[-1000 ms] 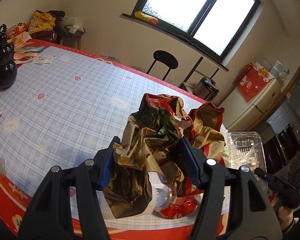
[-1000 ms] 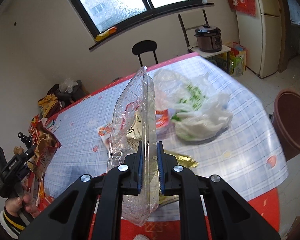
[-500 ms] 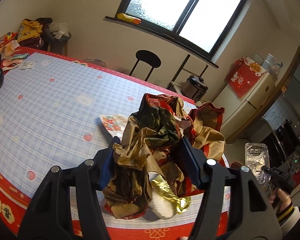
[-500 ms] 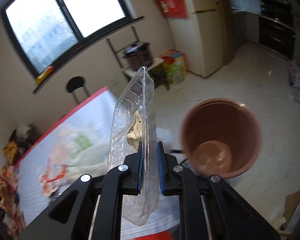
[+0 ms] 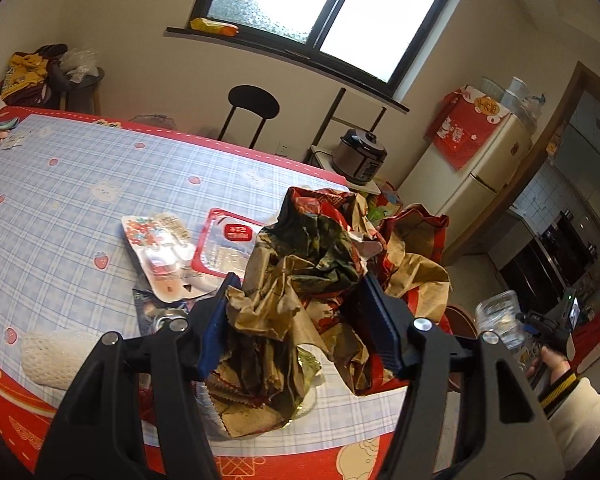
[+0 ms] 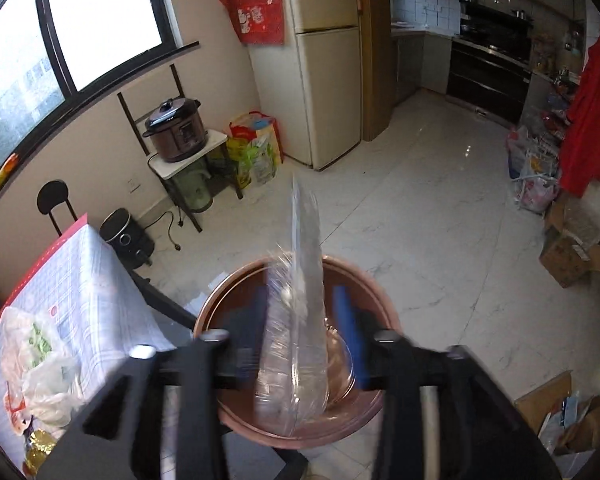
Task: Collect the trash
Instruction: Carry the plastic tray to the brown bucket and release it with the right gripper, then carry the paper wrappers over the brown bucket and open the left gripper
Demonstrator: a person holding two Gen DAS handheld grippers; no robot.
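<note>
1. Let the clear plastic tray (image 6: 296, 320) fall straight into the brown bin (image 6: 220, 304) — hold the right claw (image 6: 304, 332) centred over the mouth so the tall, thin tray does not tip onto the rim.
2. The right claw's fingers stand spread, blurred, with the tray upright between them and apparently loose, directly above the bin on the floor beside the table (image 6: 84, 276).
3. The left claw (image 5: 300, 316) is pinching a crumpled wad of wrappers (image 5: 308, 280) above the table's near edge; its turn at the bin looks next.
4. More rubbish lies on the tablecloth — a red-edged packet (image 5: 226, 246) just beyond that wad.
</note>
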